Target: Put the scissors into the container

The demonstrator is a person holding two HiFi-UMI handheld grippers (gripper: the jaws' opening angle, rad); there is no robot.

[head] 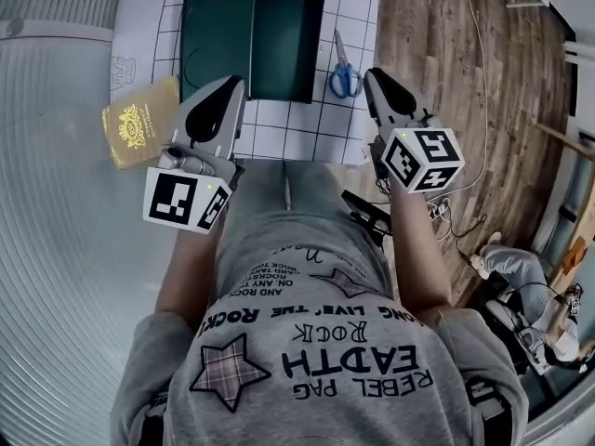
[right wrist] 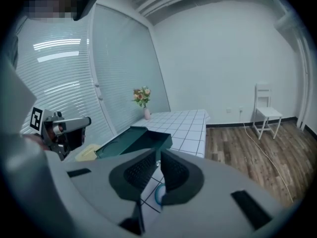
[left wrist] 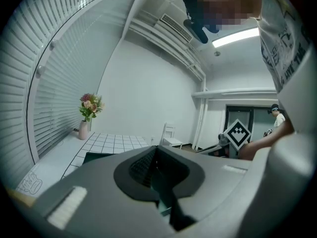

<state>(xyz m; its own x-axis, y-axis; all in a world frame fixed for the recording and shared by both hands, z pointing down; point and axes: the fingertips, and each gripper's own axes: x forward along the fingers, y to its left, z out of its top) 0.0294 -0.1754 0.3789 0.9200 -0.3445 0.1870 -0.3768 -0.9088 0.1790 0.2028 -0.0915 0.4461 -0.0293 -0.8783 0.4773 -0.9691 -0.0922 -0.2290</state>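
Head view: scissors, perhaps gold booklet, flank container.

The scissors are showing bright metal blades and smooth blue plastic handles. The container is looking like matt dark green plastic, and the floor is showing grained wooden planks.

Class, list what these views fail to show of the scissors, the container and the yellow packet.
- scissors: right gripper view, only a blue handle loop shows; the right gripper hides the rest.
- container: left gripper view, the left gripper covers all but a strip.
- yellow packet: head view, print too small to read.
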